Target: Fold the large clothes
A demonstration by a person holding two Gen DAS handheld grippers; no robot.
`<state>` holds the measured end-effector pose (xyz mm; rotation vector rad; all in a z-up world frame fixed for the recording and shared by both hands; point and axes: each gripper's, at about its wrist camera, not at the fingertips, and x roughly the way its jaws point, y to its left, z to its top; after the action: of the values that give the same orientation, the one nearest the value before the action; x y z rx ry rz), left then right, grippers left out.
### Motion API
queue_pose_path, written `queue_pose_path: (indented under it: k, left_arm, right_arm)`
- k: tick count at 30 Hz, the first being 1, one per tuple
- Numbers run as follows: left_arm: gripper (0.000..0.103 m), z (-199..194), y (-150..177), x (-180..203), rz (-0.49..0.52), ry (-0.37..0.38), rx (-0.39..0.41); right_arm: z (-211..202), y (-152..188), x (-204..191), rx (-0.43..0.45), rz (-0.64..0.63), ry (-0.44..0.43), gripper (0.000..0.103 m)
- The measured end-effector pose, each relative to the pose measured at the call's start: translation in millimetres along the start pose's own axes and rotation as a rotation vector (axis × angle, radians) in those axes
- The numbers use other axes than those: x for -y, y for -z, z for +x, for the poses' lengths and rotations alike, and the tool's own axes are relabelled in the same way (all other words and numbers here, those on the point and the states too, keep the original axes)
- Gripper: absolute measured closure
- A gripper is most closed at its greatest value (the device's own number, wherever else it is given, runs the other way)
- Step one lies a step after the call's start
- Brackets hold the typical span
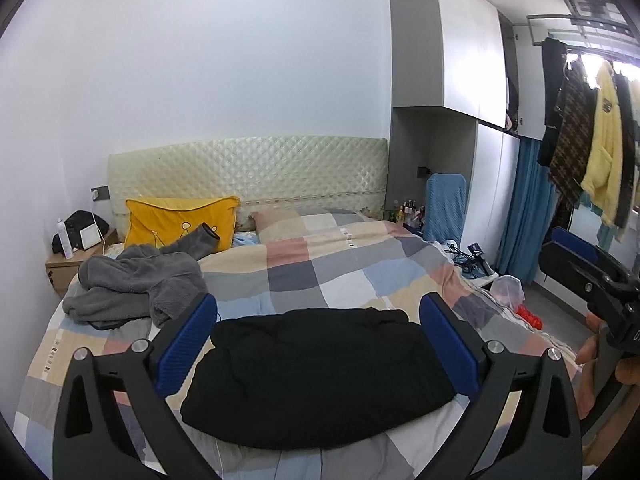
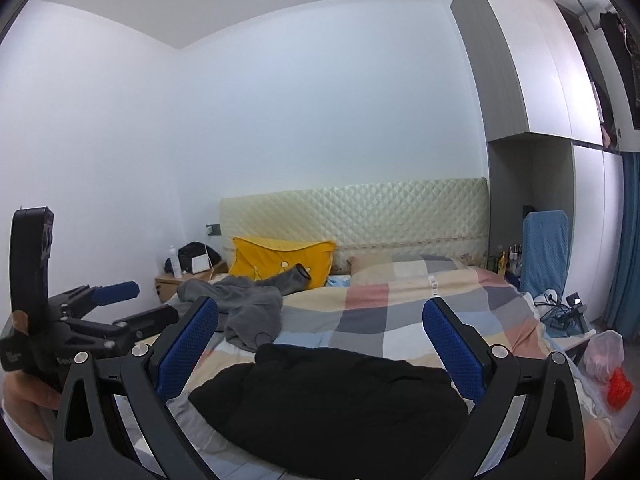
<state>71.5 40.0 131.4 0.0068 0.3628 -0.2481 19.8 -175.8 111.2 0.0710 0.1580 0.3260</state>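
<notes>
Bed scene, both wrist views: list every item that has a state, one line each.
black garment: folded into a compact bundle, lying flat on the quilt, not gripped.
grey fleece garment: crumpled and unfolded, one sleeve against the yellow pillow.
left gripper: open, nothing between its fingers.
right gripper: open, empty.
checked quilt: spread over the bed.
hanging clothes: hung on a rail.

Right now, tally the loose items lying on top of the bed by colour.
Black: 1, folded black garment
Grey: 1, crumpled grey fleece garment
Yellow: 1, yellow pillow
Total: 3
</notes>
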Motion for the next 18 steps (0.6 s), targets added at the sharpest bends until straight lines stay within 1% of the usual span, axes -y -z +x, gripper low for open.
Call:
queue_pose_path:
  k: [5,8,9,12,15,18]
  left_arm:
    - [0.002,-15,16,8,0.012,-0.025,0.011]
    - [0.001,-21,25,14,0.038,-0.037,0.004]
    - [0.001,-25,28,16,0.043,-0.031,-0.008]
    - [0.001,-37,34,12,0.007,-0.010,-0.012]
    - [0.000,-46,40,9,-0.030,-0.009,-0.013]
    - [0.000,-45,48,9,-0.059,-0.001,-0.025]
  right_arm:
    - [-13,16,-12,0.001,-0.011,0.018,0.000]
    - [-19,26,-17,-0.029,-0.010,0.036,0.000]
    - [-23,29,-20,-0.030,-0.012,0.037,0.000]
    - [-37,38,-23,-0.015,-0.005,0.049,0.000]
    - [-41,51,-25,-0.044,0.002,0.061,0.000]
    - [-41,64,-27,-0.073,0.010,0.066,0.000]
